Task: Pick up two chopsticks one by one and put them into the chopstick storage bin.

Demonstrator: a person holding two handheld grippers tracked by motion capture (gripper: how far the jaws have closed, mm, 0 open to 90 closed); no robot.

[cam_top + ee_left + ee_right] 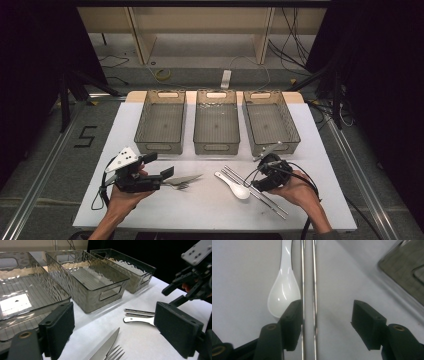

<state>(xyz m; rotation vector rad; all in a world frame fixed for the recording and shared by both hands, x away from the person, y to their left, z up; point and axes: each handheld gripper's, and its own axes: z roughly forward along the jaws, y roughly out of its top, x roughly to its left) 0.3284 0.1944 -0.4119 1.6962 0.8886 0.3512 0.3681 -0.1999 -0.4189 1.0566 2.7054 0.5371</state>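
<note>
A pair of metal chopsticks lies on the white table beside a white ceramic spoon. My right gripper points down over them, open, with both chopsticks between its pads; the left pad stands close to one chopstick and the right pad is well apart. A knife and a fork lie at centre left. My left gripper hovers open just left of them with nothing between its fingers.
Three clear grey bins stand side by side along the back of the white table top. The right-hand bin's near corner is close behind my right gripper. Cables trail from both grippers.
</note>
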